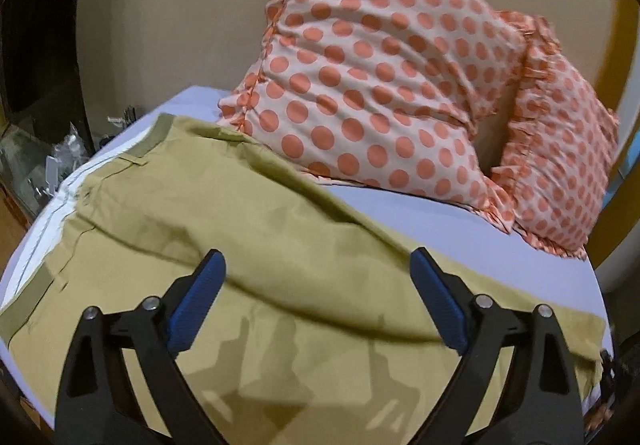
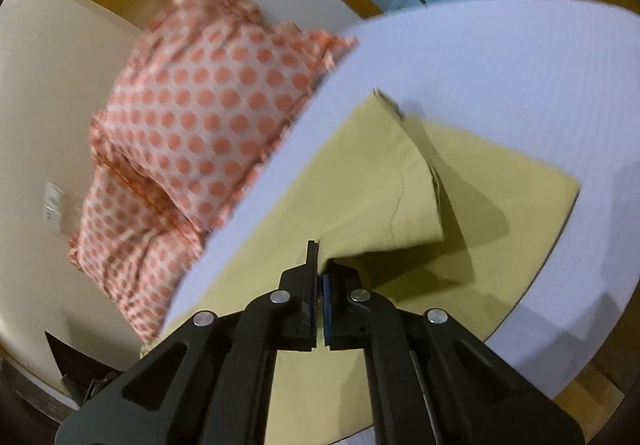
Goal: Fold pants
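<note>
Khaki pants lie spread on a pale lavender bed sheet; the waistband with white lining runs along the left edge. My left gripper is open and empty, its blue-padded fingers hovering over the pants. In the right wrist view my right gripper is shut on a lifted corner of the pants, holding a flap of fabric above the flat layer on the sheet.
Two orange polka-dot pillows stand against the cream wall behind the pants; they also show in the right wrist view. A dark cabinet with clutter sits left of the bed. The bed edge runs along the right.
</note>
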{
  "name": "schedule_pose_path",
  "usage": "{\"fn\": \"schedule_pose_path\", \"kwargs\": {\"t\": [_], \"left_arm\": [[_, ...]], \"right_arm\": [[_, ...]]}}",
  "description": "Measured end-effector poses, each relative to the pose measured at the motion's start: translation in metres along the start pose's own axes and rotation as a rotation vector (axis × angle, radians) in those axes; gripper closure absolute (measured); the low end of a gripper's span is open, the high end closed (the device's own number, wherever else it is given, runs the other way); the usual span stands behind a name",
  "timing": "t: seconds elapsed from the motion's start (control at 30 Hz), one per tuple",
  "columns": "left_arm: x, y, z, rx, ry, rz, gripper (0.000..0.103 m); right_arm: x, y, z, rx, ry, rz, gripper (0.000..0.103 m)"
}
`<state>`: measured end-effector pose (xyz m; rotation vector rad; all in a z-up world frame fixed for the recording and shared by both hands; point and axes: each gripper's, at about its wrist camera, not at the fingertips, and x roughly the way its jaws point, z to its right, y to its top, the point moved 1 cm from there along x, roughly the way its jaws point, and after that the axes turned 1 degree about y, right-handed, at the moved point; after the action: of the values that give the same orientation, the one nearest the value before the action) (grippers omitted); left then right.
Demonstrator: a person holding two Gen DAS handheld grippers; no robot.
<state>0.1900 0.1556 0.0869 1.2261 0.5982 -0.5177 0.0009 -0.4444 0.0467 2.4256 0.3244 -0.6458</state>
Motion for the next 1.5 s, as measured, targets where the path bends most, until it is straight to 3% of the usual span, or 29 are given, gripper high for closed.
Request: {"fn": "schedule_pose_path", "kwargs": {"t": [0.13,0.23,0.33,0.37,0.4,0.47,0.5,0.67,0.73,0.77,0.8,0.83,0.87,0.97,1.03,1.07,1.1,1.17,1.23,1.3,1.33,1.4,1.43,1.5], "left_arm": [[0.050,0.019,-0.003,-0.054,0.028,-0.133,0.022],[0.080,0.025,-0.002,-0.056,0.064,-0.198,0.025],[0.110,0.033,0.000,-0.058,0.106,-0.260,0.036],[0.118,0.035,0.000,-0.067,0.119,-0.276,0.046],[0.127,0.037,-0.001,-0.079,0.131,-0.290,0.067],[0.141,0.039,-0.011,-0.130,0.164,-0.318,0.101],[0.140,0.040,-0.016,-0.150,0.162,-0.303,0.103],[0.086,0.038,-0.043,-0.203,0.144,-0.147,0.103],[0.073,0.038,-0.049,-0.249,0.086,-0.153,0.103],[0.075,0.039,-0.047,-0.274,0.045,-0.185,0.099],[0.080,0.040,-0.041,-0.287,0.008,-0.233,0.083],[0.089,0.042,-0.029,-0.274,-0.018,-0.274,0.074],[0.096,0.041,-0.019,-0.247,-0.005,-0.290,0.062],[0.123,0.041,0.004,-0.174,0.110,-0.336,0.055],[0.140,0.046,0.003,-0.220,0.157,-0.357,0.055],[0.146,0.047,0.001,-0.238,0.185,-0.358,0.060],[0.151,0.049,-0.003,-0.242,0.210,-0.351,0.079],[0.155,0.054,-0.011,-0.265,0.245,-0.330,0.098],[0.148,0.056,-0.025,-0.326,0.203,-0.303,0.103],[0.140,0.055,-0.029,-0.378,0.099,-0.304,0.101],[0.132,0.052,-0.027,-0.399,0.028,-0.322,0.094],[0.123,0.050,-0.021,-0.400,0.002,-0.321,0.040],[0.120,0.052,-0.014,-0.379,0.038,-0.296,0.035],[0.125,0.056,-0.009,-0.365,0.079,-0.299,0.033]], "right_arm": [[-0.018,0.013,-0.009,-0.019,0.053,0.057,0.101],[-0.027,0.020,-0.015,-0.034,0.075,0.087,0.101],[-0.031,0.023,-0.021,-0.047,0.083,0.098,0.101],[-0.030,0.024,-0.021,-0.051,0.081,0.098,0.101],[-0.029,0.023,-0.020,-0.048,0.079,0.098,0.101],[-0.028,0.024,-0.019,-0.045,0.070,0.099,0.101],[-0.026,0.025,-0.018,-0.040,0.069,0.099,0.101],[-0.026,0.027,-0.018,-0.044,0.075,0.100,0.101],[-0.028,0.027,-0.021,-0.062,0.076,0.102,0.101],[-0.029,0.027,-0.022,-0.067,0.075,0.102,0.101],[-0.030,0.027,-0.023,-0.072,0.076,0.102,0.101],[-0.031,0.028,-0.024,-0.080,0.075,0.105,0.101],[-0.033,0.028,-0.024,-0.083,0.074,0.109,0.101],[-0.035,0.028,-0.029,-0.084,0.078,0.124,0.101],[-0.036,0.028,-0.034,-0.103,0.073,0.128,0.101],[-0.037,0.028,-0.036,-0.116,0.066,0.132,0.101],[-0.037,0.028,-0.037,-0.122,0.065,0.132,0.101],[-0.035,0.030,-0.037,-0.121,0.066,0.130,0.101],[-0.035,0.030,-0.037,-0.121,0.068,0.128,0.101],[-0.036,0.030,-0.038,-0.127,0.067,0.128,0.101],[-0.036,0.029,-0.038,-0.130,0.066,0.128,0.101],[-0.035,0.029,-0.037,-0.136,0.060,0.127,0.101],[-0.034,0.029,-0.037,-0.136,0.058,0.126,0.101],[-0.033,0.028,-0.036,-0.140,0.052,0.125,0.101]]}}
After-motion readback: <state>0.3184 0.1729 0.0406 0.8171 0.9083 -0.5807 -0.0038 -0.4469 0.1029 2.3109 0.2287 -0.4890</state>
